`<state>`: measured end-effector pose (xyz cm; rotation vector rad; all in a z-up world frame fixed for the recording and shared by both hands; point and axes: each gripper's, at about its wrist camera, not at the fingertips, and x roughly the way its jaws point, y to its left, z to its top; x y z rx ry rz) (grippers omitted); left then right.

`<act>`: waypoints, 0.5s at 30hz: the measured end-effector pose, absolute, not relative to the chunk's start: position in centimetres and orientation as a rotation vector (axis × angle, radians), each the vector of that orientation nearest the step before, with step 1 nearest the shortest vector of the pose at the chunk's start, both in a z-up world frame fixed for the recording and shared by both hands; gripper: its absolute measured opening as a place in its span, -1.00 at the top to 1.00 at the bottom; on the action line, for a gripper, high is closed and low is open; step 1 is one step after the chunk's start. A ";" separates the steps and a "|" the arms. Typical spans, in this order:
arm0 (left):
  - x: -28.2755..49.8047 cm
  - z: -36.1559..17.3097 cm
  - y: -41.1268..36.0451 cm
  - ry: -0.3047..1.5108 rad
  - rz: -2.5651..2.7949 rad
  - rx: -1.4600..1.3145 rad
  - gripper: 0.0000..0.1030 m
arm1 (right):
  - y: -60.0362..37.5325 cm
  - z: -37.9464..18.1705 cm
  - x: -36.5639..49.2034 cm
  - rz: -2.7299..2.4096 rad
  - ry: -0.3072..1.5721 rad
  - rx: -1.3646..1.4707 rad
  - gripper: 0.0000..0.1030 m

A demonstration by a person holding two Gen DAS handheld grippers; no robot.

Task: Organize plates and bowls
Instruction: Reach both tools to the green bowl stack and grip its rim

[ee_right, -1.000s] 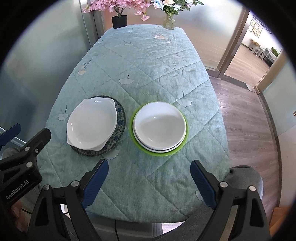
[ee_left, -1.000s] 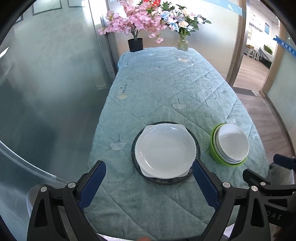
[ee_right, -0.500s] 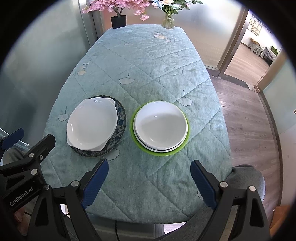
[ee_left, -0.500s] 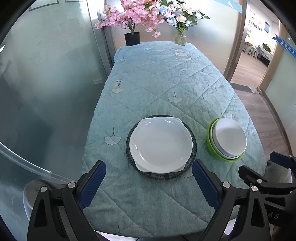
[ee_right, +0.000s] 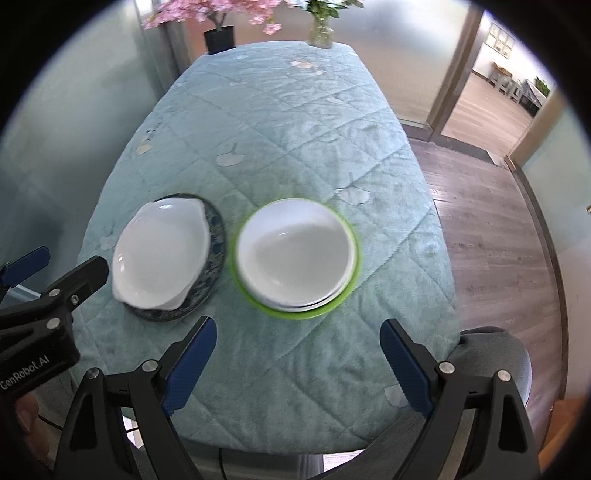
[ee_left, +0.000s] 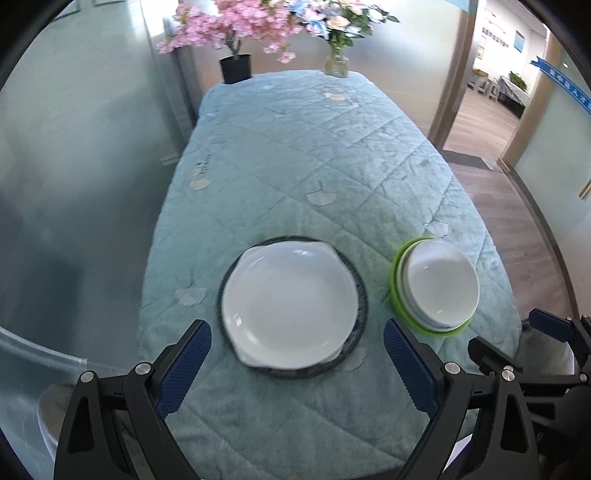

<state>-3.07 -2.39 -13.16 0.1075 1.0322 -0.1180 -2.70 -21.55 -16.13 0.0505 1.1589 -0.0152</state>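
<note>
Two stacks of dishes near the front edge of a long table under a quilted pale green cloth. On the left one, a smooth white dish with two small ear handles, lying inside a wider dark round plate with a blue pattern whose rim peeks out all round. Just beside it toward the right edge, but not touching, a flat bright green plate with round white bowls nested on top, at least two by the rims; nothing inside the top one. Both stacks a bit blurry. Left gripper above the front edge, blue-padded fingers spread wide, wider than the white dish, holding nothing. Right gripper just the same, fingers far apart, nothing between them, lined up with the green stack. Way off at the far edge, a black pot of pink blossoms and a glass vase of flowers. Only bare cloth with pale leaf shapes between grippers and dishes. Grey round seat by the front right corner; wooden floor along the right side.
</note>
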 end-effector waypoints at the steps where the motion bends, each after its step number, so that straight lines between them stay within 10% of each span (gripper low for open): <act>1: -2.7 -13.2 -2.8 1.035 -0.129 0.112 -0.84 | -22.1 -16.3 -2.5 -0.021 1.162 0.058 -0.75; 15: 5.4 -18.4 -9.4 1.205 -0.301 0.050 -0.84 | -30.1 -20.4 2.6 -0.045 1.266 0.182 -0.75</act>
